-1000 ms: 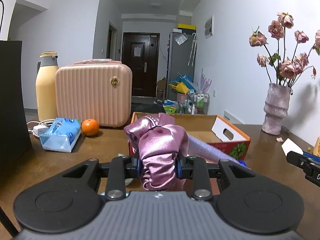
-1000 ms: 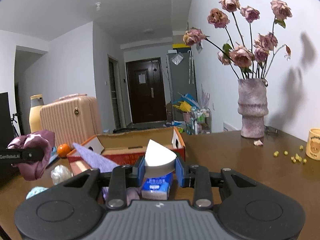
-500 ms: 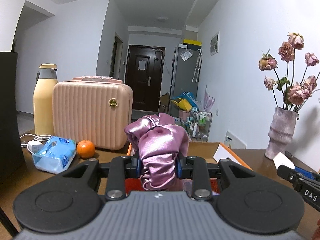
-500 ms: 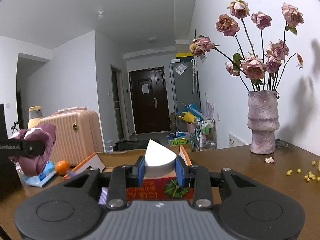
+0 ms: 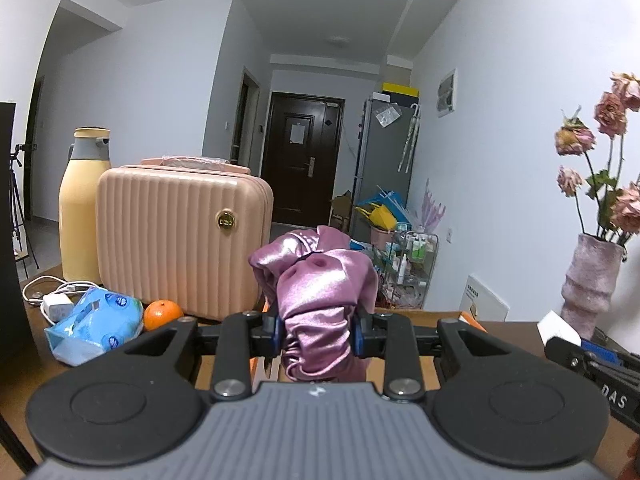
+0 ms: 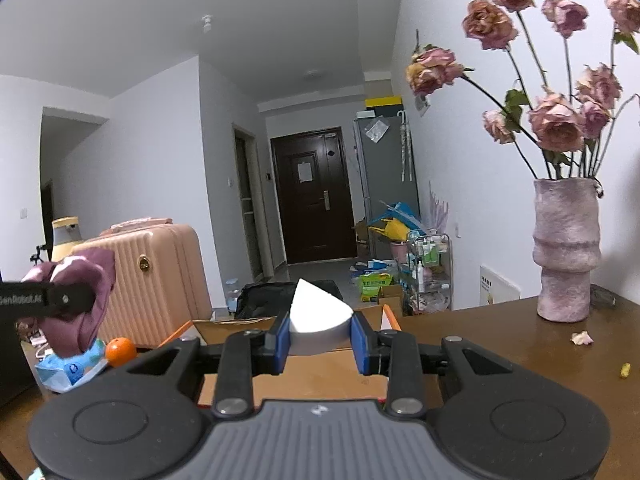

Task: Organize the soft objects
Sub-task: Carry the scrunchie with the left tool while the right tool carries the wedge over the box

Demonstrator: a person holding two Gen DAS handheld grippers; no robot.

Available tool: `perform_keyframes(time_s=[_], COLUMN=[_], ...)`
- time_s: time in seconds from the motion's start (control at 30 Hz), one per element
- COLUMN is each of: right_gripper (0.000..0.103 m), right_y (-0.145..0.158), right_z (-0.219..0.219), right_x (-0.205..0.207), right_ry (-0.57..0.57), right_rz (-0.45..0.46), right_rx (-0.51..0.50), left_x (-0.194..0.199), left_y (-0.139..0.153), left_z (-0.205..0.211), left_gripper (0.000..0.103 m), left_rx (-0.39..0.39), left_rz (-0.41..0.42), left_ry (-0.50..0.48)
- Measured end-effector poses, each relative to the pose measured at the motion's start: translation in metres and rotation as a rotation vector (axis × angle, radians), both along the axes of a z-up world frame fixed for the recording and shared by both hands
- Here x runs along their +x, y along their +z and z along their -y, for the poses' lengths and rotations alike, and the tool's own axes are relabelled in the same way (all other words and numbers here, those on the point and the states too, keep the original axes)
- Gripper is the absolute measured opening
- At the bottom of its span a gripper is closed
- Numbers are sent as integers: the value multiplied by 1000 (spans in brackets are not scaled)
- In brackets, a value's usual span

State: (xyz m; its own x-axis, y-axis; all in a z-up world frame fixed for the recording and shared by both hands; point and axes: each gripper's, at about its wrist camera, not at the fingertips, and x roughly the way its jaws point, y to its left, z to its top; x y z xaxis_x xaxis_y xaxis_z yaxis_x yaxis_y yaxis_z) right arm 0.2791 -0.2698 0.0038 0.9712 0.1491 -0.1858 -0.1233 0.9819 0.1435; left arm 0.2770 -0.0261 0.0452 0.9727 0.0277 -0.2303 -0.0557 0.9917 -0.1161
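Observation:
My left gripper [image 5: 318, 334] is shut on a shiny pink satin scrunchie [image 5: 320, 280] and holds it above the cardboard box [image 5: 452, 316]. The scrunchie also shows at the left of the right wrist view [image 6: 76, 300]. My right gripper [image 6: 320, 338] is shut on a white wedge-shaped sponge [image 6: 316, 318], held above the same open box [image 6: 304, 376]. The right gripper's tip with the sponge shows at the right edge of the left wrist view [image 5: 560, 330].
A pink ribbed case [image 5: 180, 236], a yellow thermos [image 5: 82, 208], an orange [image 5: 162, 314], a blue tissue pack [image 5: 94, 326] and a charger cable [image 5: 52, 292] stand left of the box. A vase of dried roses [image 6: 566, 248] stands at the right on the brown table [image 6: 520, 344].
Both grippers have risen and tilted up with their loads. The box has dropped low in both views and its inside is now mostly hidden.

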Motion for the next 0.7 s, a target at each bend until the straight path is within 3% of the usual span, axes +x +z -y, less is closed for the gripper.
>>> perform_keyframes(time_s=[0.7], right_gripper=[31], right_y=[-1], right_z=[0], right_x=[93], right_ry=[-4], right_rz=[-154], right_rx=[-49], left_x=[83], left_y=[-4], left_z=[-12], left_gripper=[31], left_rx=[41], left_rz=[-121], left_ry=[10])
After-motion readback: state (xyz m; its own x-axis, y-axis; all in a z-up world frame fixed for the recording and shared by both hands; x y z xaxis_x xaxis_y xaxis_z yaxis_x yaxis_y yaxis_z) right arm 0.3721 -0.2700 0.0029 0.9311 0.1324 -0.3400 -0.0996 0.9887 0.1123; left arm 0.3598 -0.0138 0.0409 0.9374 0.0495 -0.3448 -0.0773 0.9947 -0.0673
